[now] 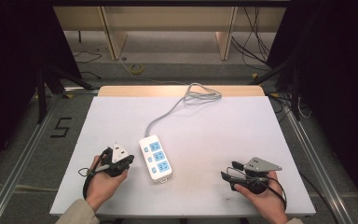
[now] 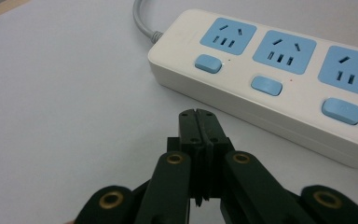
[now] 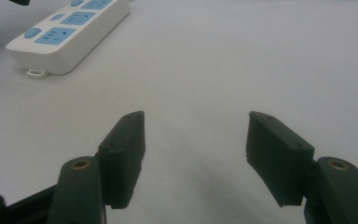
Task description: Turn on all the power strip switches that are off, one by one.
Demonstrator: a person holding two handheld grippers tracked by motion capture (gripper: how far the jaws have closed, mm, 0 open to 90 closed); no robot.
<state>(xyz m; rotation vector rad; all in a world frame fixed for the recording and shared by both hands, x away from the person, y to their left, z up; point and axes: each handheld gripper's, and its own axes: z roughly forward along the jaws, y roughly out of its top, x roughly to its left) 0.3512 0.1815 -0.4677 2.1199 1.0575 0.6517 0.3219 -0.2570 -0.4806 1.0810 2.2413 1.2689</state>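
1. High view: at the near edge of the white tabletop, 2 hands each hold a hand-held gripper. The left hand-held gripper sits at near left, and the right hand-held gripper sits at near right; the 2 are well apart.
2. Left gripper view: the left hand-held gripper has its 2 black jaws pressed together with nothing between them. Its tips sit low over bare tabletop, just short of the long side of the power strip, near the first and second of its 3 blue switches.
3. Right gripper view: the right hand-held gripper has its jaws spread wide over bare tabletop, holding nothing. The power strip lies well away, at the far left of this view.
4. High view: the power strip lies just right of the left hand-held gripper, left of the tabletop's middle. It is white, with 3 blue sockets in a row and a small blue switch beside each. Its long axis runs near to far, tilted slightly, with the near end nearer the right.
5. High view: a grey cord leaves the strip's far end and runs far and right across the tabletop.
6. High view: at the far edge the cord gathers in a loose loop on a strip of bare wood.
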